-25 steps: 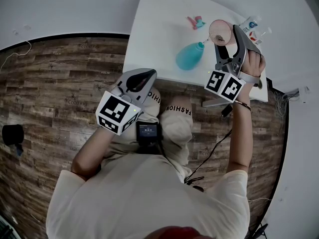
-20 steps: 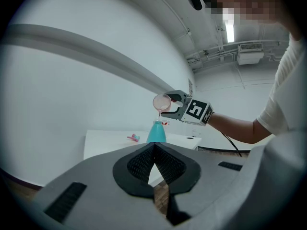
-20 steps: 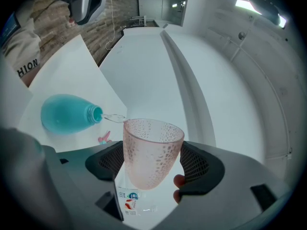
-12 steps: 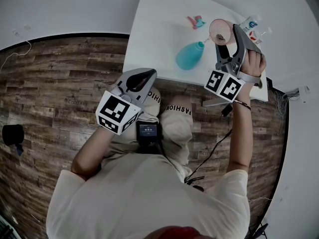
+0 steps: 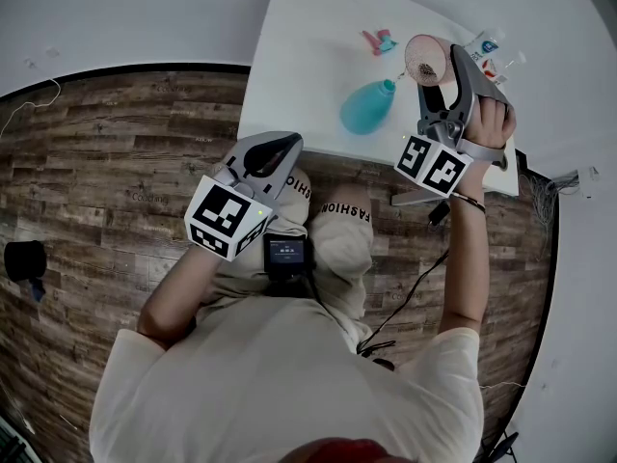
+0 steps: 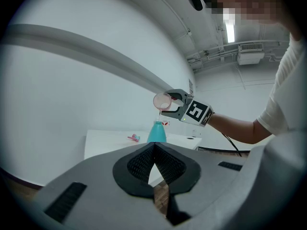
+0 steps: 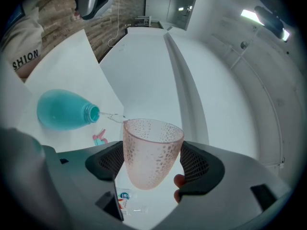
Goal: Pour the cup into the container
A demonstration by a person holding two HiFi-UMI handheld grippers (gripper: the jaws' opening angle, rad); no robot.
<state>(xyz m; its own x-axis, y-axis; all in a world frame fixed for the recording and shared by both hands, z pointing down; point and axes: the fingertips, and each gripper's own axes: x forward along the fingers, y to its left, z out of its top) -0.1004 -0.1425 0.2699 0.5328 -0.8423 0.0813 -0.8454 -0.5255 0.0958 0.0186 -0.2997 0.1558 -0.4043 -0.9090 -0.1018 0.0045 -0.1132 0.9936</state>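
Now, R gripper point(image 5: 439, 83) jaws clamp the pink cup point(image 7: 152, 147) by its sides, lip tipped toward 8 o'clock. A thin stream point(image 7: 109, 116) reaches the narrow neck of the teal container point(image 5: 366, 109), upright on the surface point(image 5: 308, 56). L gripper point(image 6: 154, 150) jaws pressed together on nothing, parked at 7 o'clock, we judge to stay clear.

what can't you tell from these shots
Liquid left in the cup: right gripper view, dimpled frosted wall hides it; head view too small.
Level in the bottle: opaque teal wall, every view.
Labelled items on the table: head view, right gripper covers part; print too small.
Pink-and-teal thing: too small to name.
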